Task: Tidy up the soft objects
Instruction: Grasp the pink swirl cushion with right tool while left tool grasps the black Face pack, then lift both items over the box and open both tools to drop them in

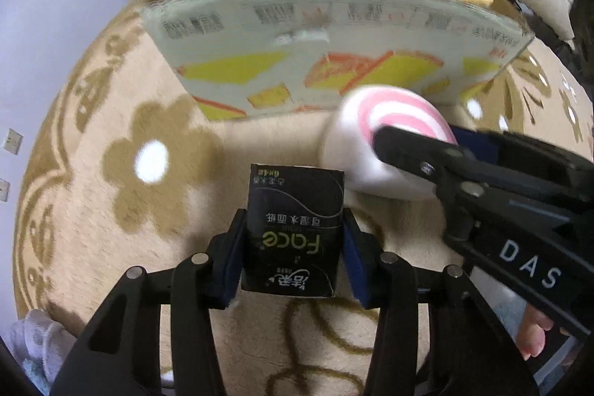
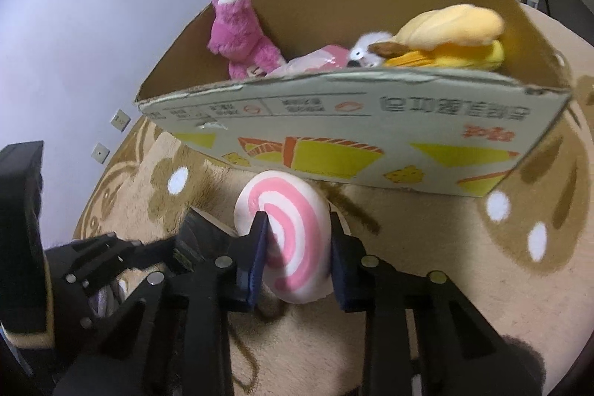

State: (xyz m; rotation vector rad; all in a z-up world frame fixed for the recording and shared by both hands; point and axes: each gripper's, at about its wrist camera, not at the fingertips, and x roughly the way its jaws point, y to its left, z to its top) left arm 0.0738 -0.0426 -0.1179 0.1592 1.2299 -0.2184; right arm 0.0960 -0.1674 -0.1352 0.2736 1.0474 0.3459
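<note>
A: What has the left gripper (image 1: 293, 247) got?

B: A black tissue pack (image 1: 293, 229) with "Face" printed on it. The jaws are clamped against its two sides, and it is held above the beige carpet (image 1: 92, 210) with the brown flower pattern.

A: And the right gripper (image 2: 297, 244)?

B: Its jaws pinch a white plush swirl with a pink spiral (image 2: 286, 232), one blue pad (image 2: 256, 247) on each side. In the left wrist view the same toy sits just right of the tissue pack, with the right gripper reaching in from the right edge.

A: Where is the box?

B: The printed cardboard box (image 2: 371, 121) stands on the carpet straight ahead of both grippers, open at the top. The swirl toy is just in front of its near wall, below the rim.

A: Anything inside?

B: A pink plush bear (image 2: 237, 36) leans in the far left corner. A yellow plush toy (image 2: 449, 28) lies at the right side, with a small white and brown plush (image 2: 367, 52) beside it and a pale pink item (image 2: 315, 62) between that and the bear; what the pink item is I cannot tell.

A: Anything else nearby?

B: Some white fabric (image 1: 33, 336) lies at the lower left of the left wrist view, on the carpet edge.
</note>
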